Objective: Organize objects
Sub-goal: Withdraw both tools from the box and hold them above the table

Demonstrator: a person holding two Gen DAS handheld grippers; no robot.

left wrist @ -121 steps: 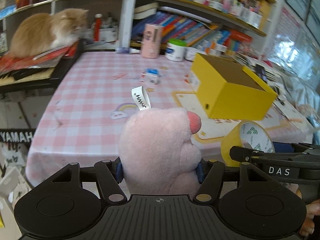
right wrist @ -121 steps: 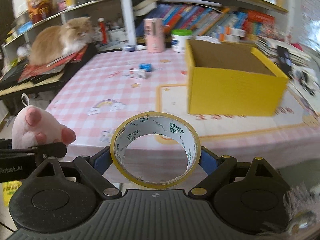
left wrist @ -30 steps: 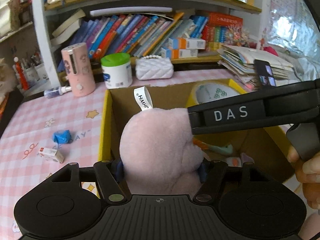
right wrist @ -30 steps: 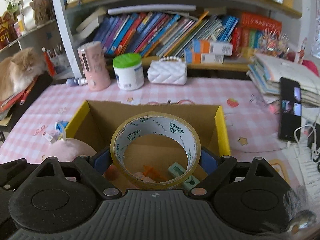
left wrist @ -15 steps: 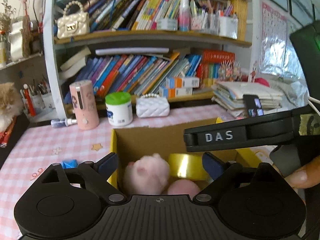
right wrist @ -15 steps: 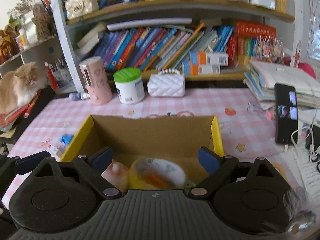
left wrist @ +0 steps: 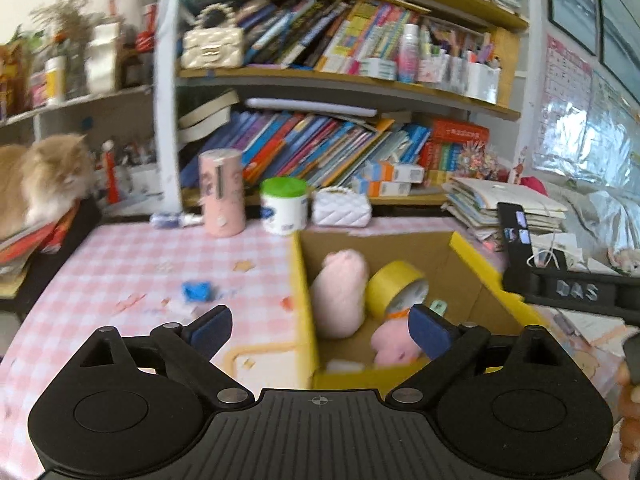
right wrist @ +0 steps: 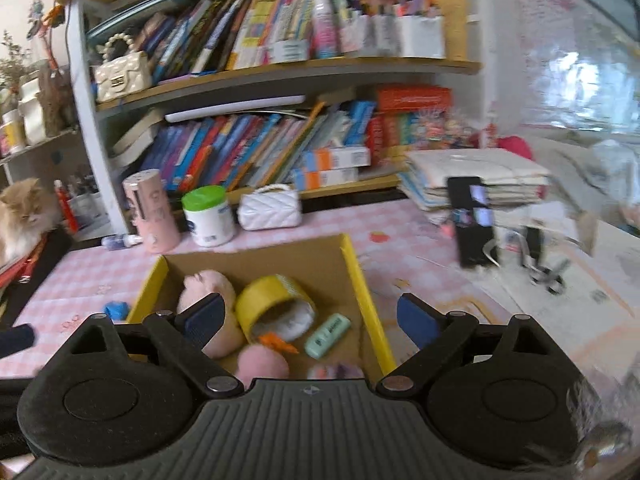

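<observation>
Both grippers are empty — the left gripper point(left wrist: 320, 330) and the right gripper point(right wrist: 310, 318) hold their fingers wide apart above the yellow box point(right wrist: 366, 292) on the desk point(left wrist: 132, 264). The pink plush toy point(left wrist: 340, 294) and the yellow tape roll point(right wrist: 272, 306) lie inside the box, touching.

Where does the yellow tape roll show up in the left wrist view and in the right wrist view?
Left wrist: the yellow tape roll lies in the yellow box, right of centre, beside the pink plush toy.
Right wrist: the roll lies in the box, centre-left, beside the plush.
Shared landmark: the green-lidded white jar.
</observation>
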